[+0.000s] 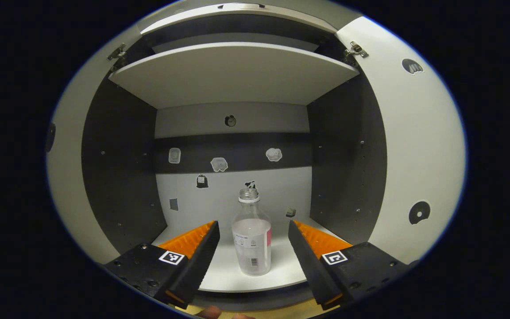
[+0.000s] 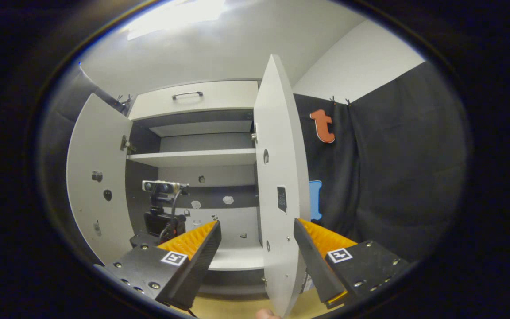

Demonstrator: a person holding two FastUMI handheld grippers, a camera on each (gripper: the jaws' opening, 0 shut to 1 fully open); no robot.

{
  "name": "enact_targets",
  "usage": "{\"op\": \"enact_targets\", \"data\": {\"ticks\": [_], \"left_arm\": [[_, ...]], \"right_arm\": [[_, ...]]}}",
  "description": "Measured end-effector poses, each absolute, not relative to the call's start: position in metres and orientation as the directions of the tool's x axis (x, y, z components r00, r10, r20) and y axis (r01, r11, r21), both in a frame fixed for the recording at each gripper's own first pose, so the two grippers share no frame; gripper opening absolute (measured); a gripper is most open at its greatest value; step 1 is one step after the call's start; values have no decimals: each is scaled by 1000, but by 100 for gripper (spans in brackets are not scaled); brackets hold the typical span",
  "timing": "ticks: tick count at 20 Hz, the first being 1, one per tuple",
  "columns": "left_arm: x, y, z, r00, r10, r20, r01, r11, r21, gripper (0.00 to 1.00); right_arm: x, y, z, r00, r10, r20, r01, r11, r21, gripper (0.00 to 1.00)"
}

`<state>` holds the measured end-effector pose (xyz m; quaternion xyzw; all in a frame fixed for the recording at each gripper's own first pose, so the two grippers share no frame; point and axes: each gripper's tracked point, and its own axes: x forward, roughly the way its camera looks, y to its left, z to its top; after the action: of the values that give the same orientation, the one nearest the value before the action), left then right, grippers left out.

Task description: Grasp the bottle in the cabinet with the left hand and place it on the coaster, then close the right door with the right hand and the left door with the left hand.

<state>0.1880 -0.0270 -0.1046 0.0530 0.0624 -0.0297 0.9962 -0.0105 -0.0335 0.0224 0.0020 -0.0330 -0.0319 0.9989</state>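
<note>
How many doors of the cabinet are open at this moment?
2. The left door is swung out at the cabinet's left side; the right door stands open, seen edge-on between the fingers of the right tool.

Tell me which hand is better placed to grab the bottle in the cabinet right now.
Left. The left tongs are open and lined up on the bottle, which stands upright on the cabinet floor between their fingers, not yet touched. The right tongs straddle the edge of the open right door.

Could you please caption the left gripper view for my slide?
Open left gripper lined up on the clear plastic bottle standing inside the open white cabinet.
</note>
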Motion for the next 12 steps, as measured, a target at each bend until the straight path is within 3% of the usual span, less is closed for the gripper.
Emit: {"op": "enact_targets", "data": {"ticks": [10, 11, 12], "left_arm": [[230, -18, -147, 979, -13, -203, 35, 994, 105, 95], [233, -17, -150, 979, -14, -205, 34, 995, 95, 92], [232, -18, -152, 978, -15, -206, 34, 996, 88, 83]], "right_arm": [[-30, -42, 31, 992, -89, 89, 89, 996, 4, 99], [-32, -41, 31, 992, -87, 87, 87, 996, 3, 99], [-34, -41, 31, 993, -87, 86, 87, 996, 2, 99]]}}
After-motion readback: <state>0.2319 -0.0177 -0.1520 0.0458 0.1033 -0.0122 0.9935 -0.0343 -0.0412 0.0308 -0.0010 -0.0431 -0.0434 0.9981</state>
